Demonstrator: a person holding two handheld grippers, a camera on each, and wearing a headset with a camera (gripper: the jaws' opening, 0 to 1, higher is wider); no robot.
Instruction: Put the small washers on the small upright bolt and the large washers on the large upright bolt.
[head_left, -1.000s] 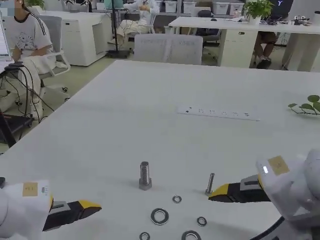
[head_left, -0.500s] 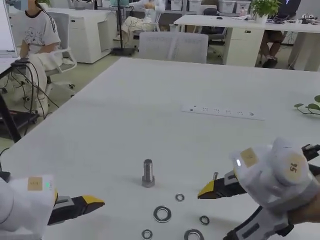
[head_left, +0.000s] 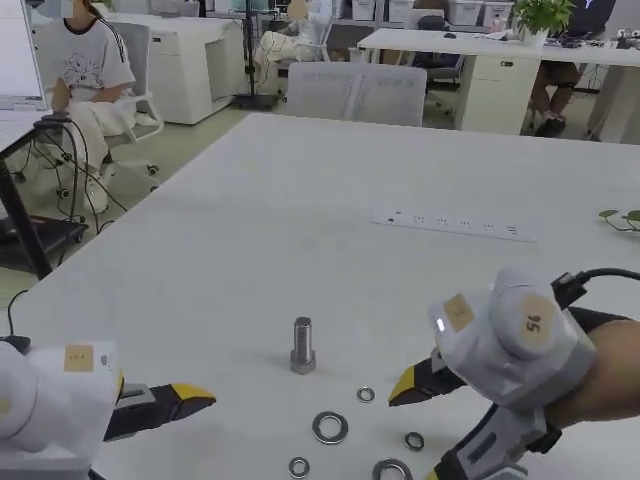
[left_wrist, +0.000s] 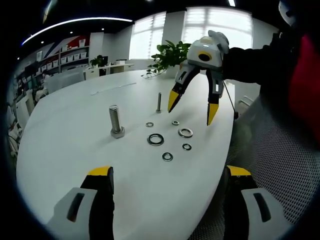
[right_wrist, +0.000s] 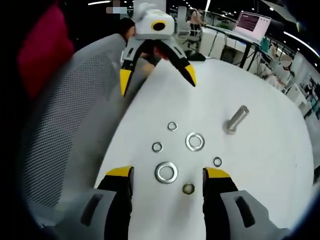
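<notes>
Loose washers flat on the counter (head_left: 300, 220), both bolts bare.

Left hand-held gripper (left_wrist: 167, 172) low at the near edge, jaws wide apart, holding nothing. Right hand-held gripper (left_wrist: 191, 111) above the washers, jaws apart too (nothing between them). Large bolt (head_left: 303, 345) upright on its head, small bolt (left_wrist: 159, 102) upright a little beyond it. Two large washers (head_left: 330, 427) and several small washers (head_left: 366, 395) scattered near the bolts.
</notes>
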